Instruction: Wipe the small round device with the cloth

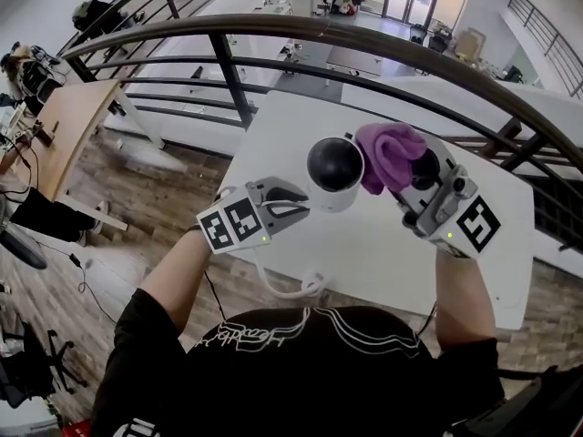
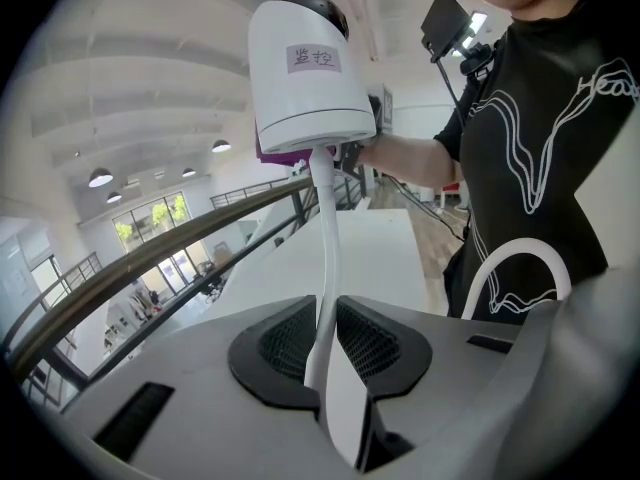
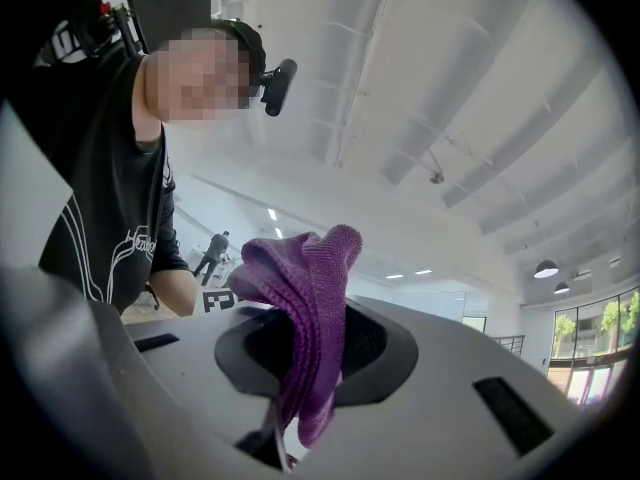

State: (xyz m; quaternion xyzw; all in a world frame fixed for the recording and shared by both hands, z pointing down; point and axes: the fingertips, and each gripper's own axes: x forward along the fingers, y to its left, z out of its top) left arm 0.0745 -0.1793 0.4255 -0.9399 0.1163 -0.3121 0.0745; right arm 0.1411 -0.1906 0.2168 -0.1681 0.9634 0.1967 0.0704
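Observation:
The small round device (image 1: 335,176), white with a black dome, hangs above the white table (image 1: 383,253). Its white cable (image 2: 322,268) runs down between the pads of my left gripper (image 1: 305,209), which is shut on it just below the device (image 2: 310,78). My right gripper (image 1: 414,176) is shut on a bunched purple cloth (image 1: 387,153), which lies against the device's right side. In the right gripper view the cloth (image 3: 305,298) sticks up out of the jaws and the device is out of sight. A sliver of cloth (image 2: 275,156) shows behind the device's base.
The cable's slack loop (image 1: 291,289) hangs off the table's near edge by the person's chest. A dark curved railing (image 1: 273,30) runs just beyond the table, with a lower floor below it. A wooden desk (image 1: 73,116) stands at the far left.

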